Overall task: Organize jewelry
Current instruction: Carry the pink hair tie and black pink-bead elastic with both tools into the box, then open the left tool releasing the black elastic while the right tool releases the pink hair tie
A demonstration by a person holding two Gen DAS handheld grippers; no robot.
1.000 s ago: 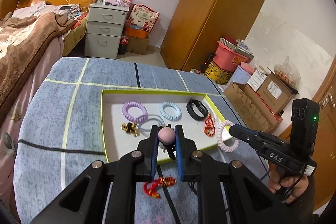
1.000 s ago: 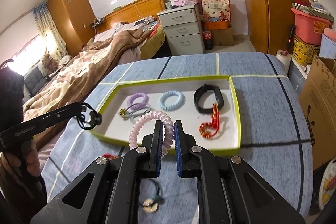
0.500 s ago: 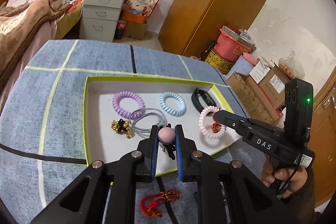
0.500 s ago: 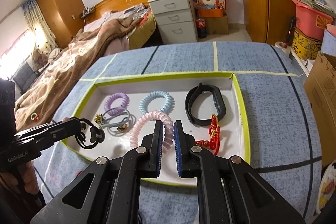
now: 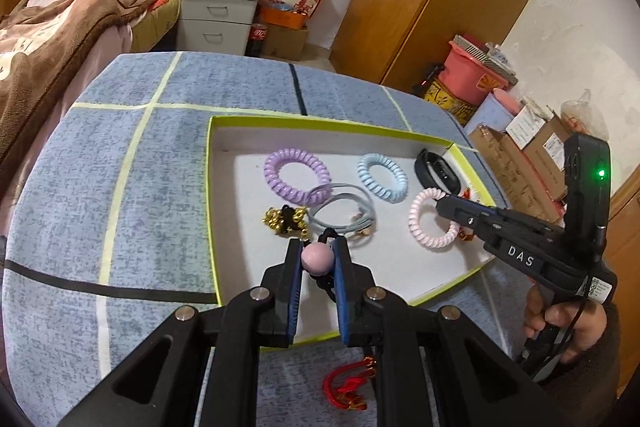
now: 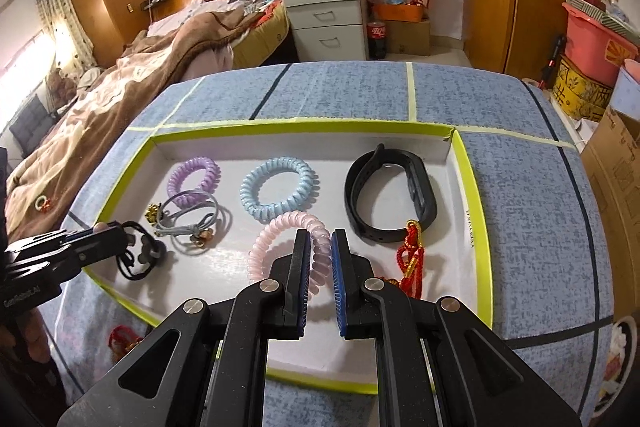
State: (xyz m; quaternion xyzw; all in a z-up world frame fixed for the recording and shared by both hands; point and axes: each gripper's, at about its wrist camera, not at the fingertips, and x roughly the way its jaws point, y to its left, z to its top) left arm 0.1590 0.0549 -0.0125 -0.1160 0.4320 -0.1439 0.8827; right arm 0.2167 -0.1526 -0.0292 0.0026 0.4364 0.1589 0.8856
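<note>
Much of the red cord bracelet (image 6: 412,259) in the tray (image 6: 476,187) was hidden behind the right hand-held gripper (image 6: 320,247) in the right wrist view, and the left wrist view showed only a small red bit of it past that gripper's tip; a second red cord piece (image 5: 350,385) lay outside the tray on the worktop (image 5: 120,187), partly covered by the left hand-held gripper (image 5: 317,255). The left hand-held gripper was clenched on a pink bead (image 5: 317,258) whose black cord (image 6: 138,255) dangled over the tray's near-left corner, the lower loop cut off behind the fingers in its own view. The right hand-held gripper was grasping the pink coil hair tie (image 6: 280,239), which sat low over the tray floor; whether it touched the floor could not be made out. Counted inside the tray: three coil ties in all, namely the pink one, a purple one (image 6: 194,179) and a blue one (image 6: 280,191); one black wristband (image 6: 390,195) at the far right; one bundle of grey elastic ties (image 6: 192,219) overlapping the purple coil; and one small gold-and-black charm (image 5: 285,219) beside the bundle, too small to read in detail. A tiny ring-like object (image 6: 42,203) lay on the bed's brown blanket (image 6: 120,107), unclear at that size
</note>
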